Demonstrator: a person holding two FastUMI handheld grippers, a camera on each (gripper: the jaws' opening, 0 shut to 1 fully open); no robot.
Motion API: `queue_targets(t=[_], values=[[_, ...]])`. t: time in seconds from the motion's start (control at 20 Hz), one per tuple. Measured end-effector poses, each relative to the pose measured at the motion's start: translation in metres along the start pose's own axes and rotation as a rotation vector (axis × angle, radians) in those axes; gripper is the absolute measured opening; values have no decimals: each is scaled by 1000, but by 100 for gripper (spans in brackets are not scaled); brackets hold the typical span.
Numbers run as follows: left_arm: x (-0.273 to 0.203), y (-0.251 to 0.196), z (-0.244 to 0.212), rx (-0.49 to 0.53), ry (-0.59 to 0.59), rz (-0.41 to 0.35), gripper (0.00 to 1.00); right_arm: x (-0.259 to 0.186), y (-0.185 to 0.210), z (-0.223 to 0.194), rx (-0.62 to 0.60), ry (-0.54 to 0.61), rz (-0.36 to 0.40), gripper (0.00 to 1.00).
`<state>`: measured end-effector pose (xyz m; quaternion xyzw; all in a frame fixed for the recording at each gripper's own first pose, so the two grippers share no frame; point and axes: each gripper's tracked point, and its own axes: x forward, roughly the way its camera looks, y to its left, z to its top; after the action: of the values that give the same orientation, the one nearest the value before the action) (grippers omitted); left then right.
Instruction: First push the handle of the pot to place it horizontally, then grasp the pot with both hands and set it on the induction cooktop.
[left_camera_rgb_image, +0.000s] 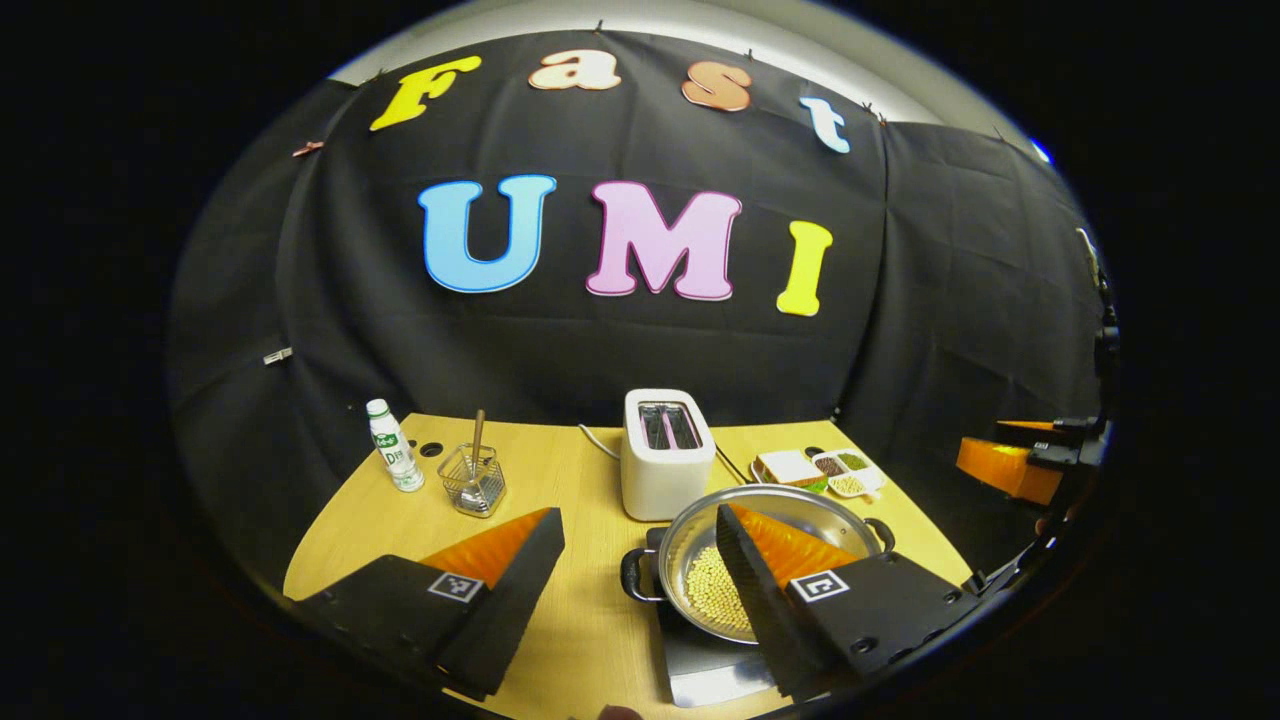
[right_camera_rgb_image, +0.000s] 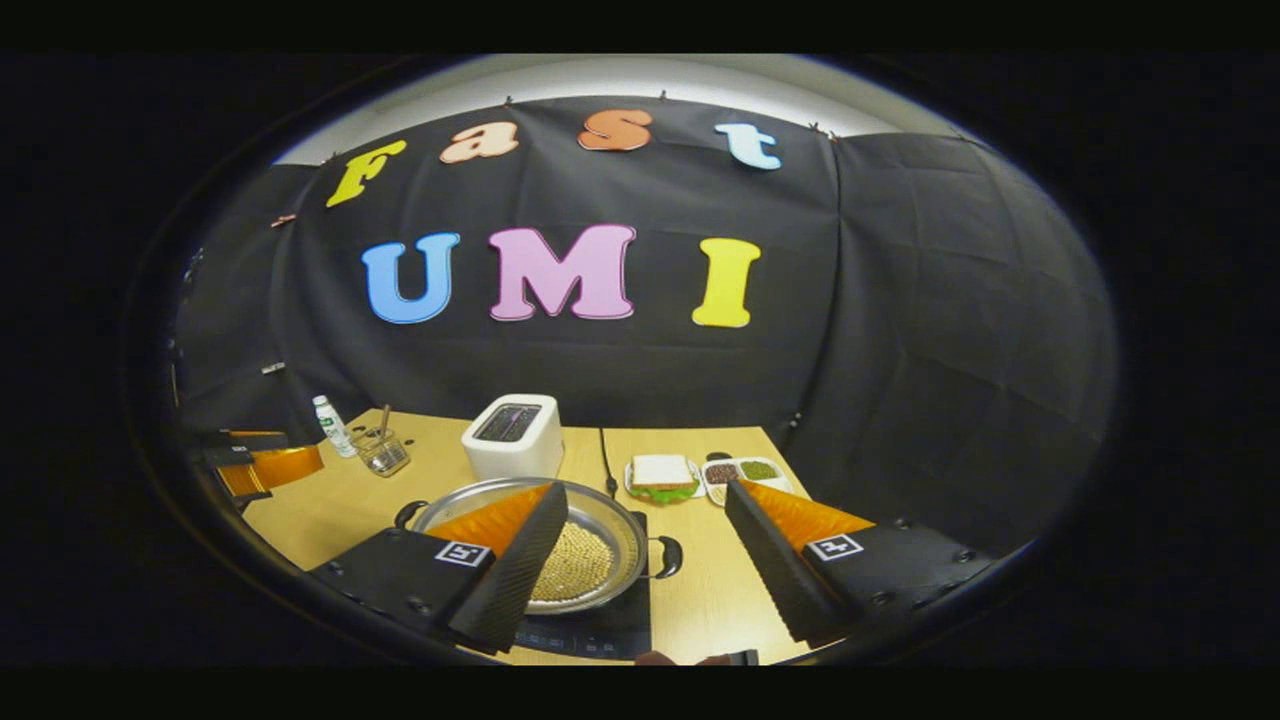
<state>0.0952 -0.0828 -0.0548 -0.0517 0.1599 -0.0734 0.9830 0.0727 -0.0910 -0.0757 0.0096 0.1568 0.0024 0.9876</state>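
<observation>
The pot already sits on the induction cooktop, its two loop handles pointing out to either side, so the handles look level and the placing seems done; what remains, by my reading, is a clean release and retreat. In the left gripper view the left hand-held gripper stands wide, with one finger over the bare surface and the other hanging in front of the pot's bowl, above the pale beans inside; nothing lies between the fingers but the pot's near handle and open wood. In the right gripper view the right hand-held gripper is likewise spread wide and grips nothing, one finger overlapping the pot rim and the other out over the surface, with the right-side handle between them. Whether either finger touches metal I cannot tell. To finish well, each hand should draw straight back and slightly up, away from its own handle, so no finger catches a loop and drags the pot off the cooktop or spills the beans. The toaster and the sandwich plate stand behind the pot, so pulling toward the person is the safer line.
</observation>
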Motion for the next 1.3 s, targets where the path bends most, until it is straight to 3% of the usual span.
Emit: queue_targets(t=[0.1, 0.4, 0.7, 1.3], values=[[-18, 7, 22, 4, -72, 9, 95, -15, 12, 18, -14, -57, 5, 99], [-70, 17, 66, 162, -249, 69, 95, -56, 49, 59, -30, -205, 7, 100], [-110, 4, 77, 185, -352, 81, 96, -81, 56, 69, 10, -258, -13, 98], [-106, 20, 58, 120, -286, 76, 97, -85, 52, 63, -4, -236, -49, 98]])
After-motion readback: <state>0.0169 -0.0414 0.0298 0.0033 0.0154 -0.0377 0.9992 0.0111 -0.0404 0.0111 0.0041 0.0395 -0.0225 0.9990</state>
